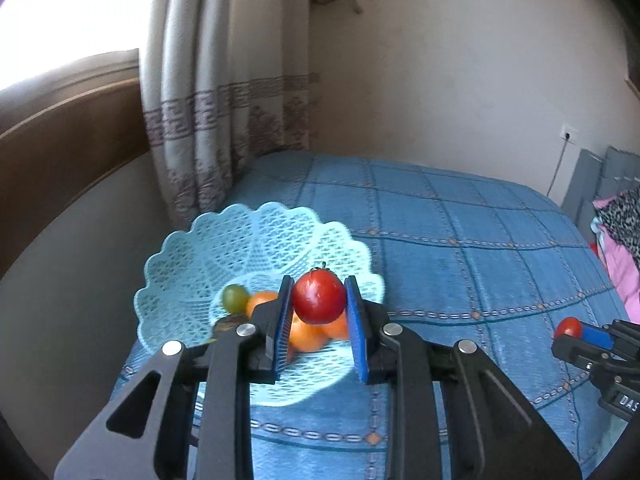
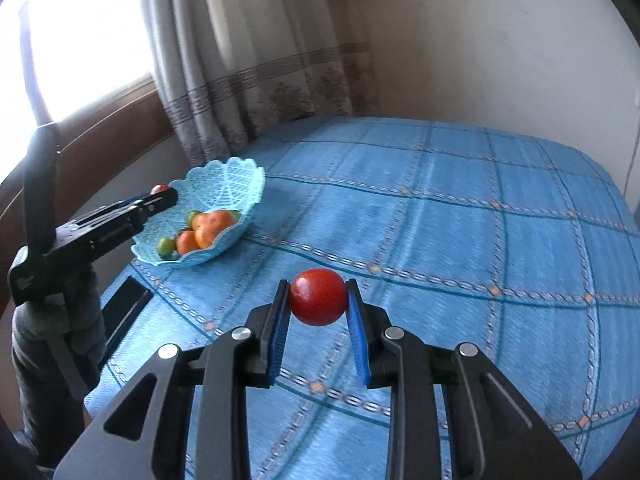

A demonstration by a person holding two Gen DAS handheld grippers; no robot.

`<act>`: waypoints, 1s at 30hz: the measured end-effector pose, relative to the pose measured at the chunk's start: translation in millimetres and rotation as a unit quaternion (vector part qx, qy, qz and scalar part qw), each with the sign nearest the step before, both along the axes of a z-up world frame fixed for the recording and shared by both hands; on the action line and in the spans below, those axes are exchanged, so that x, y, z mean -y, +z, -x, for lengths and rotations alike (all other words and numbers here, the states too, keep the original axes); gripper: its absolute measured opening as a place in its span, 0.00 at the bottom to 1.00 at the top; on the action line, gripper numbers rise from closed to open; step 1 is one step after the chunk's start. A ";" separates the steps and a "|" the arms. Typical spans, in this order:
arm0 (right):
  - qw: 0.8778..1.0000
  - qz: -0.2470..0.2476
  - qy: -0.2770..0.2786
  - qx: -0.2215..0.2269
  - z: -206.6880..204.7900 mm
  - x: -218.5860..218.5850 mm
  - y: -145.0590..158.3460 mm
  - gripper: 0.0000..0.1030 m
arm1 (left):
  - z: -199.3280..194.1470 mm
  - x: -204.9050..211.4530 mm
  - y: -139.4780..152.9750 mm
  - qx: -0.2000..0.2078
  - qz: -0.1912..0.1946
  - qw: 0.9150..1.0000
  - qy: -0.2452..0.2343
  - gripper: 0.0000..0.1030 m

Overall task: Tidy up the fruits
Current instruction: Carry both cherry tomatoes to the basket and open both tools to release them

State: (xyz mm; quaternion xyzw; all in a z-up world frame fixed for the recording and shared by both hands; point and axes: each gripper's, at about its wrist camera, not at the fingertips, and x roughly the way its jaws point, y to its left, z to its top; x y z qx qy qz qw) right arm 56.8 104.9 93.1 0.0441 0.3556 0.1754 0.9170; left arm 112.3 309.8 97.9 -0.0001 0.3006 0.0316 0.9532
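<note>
A light blue lattice basket [image 1: 192, 264] stands on the blue checked cloth and holds several oranges [image 1: 308, 338] and a green fruit [image 1: 235, 297]. My left gripper [image 1: 319, 300] is shut on a red tomato [image 1: 319, 298], held just above the basket's near side. From the right wrist view, the same basket [image 2: 236, 184] sits at the left with oranges [image 2: 208, 228] and green fruit [image 2: 164, 246], and the left gripper [image 2: 158, 194] reaches over its rim. My right gripper [image 2: 318, 300] is shut on another red tomato [image 2: 318, 297] above the cloth, right of the basket.
A blue checked cloth [image 1: 460, 248] covers the table. Curtains [image 1: 224, 120] and a window sill lie behind the basket. A dark flat object [image 2: 126, 304] lies near the table's left edge. Pink and patterned fabric [image 1: 620, 240] is at far right.
</note>
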 end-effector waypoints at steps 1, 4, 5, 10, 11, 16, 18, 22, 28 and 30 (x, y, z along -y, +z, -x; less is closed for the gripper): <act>1.000 0.002 0.006 0.001 -1.7 -6.8 1.9 0.27 | -0.9 -6.6 -0.7 0.000 0.004 1.000 0.004 0.25; 1.000 0.007 0.021 0.004 -7.1 -25.3 6.4 0.27 | -0.6 -20.8 -1.2 0.000 0.016 1.000 0.016 0.25; 1.000 0.008 0.023 0.005 -8.7 -29.5 7.2 0.27 | -0.8 -25.1 -1.5 -0.001 0.023 1.000 0.020 0.26; 0.999 0.003 0.035 0.000 -17.9 -52.9 8.9 0.27 | 1.6 -50.1 2.0 0.006 0.064 0.997 0.045 0.63; 0.999 0.002 0.038 -0.002 -20.0 -56.6 8.6 0.27 | 2.4 -53.7 3.7 0.009 0.068 0.997 0.047 0.64; 0.998 0.000 0.057 -0.003 -29.9 -83.9 13.3 0.27 | 9.1 -67.2 12.8 0.019 0.082 0.995 0.056 0.73; 0.998 -0.001 0.062 -0.002 -35.5 -93.8 15.7 0.27 | 12.2 -71.4 15.6 0.025 0.088 0.994 0.058 0.76; 0.998 -0.008 0.065 -0.014 -50.4 -109.4 16.3 0.27 | 18.5 -79.5 23.0 0.036 0.098 0.993 0.063 0.77; 0.996 -0.009 0.080 -0.023 -65.9 -135.4 17.4 0.27 | 21.5 -85.6 26.8 0.042 0.108 0.991 0.067 0.79; 0.996 -0.008 0.087 -0.028 -68.0 -142.9 15.4 0.27 | 20.9 -88.0 27.5 0.044 0.112 0.990 0.068 0.81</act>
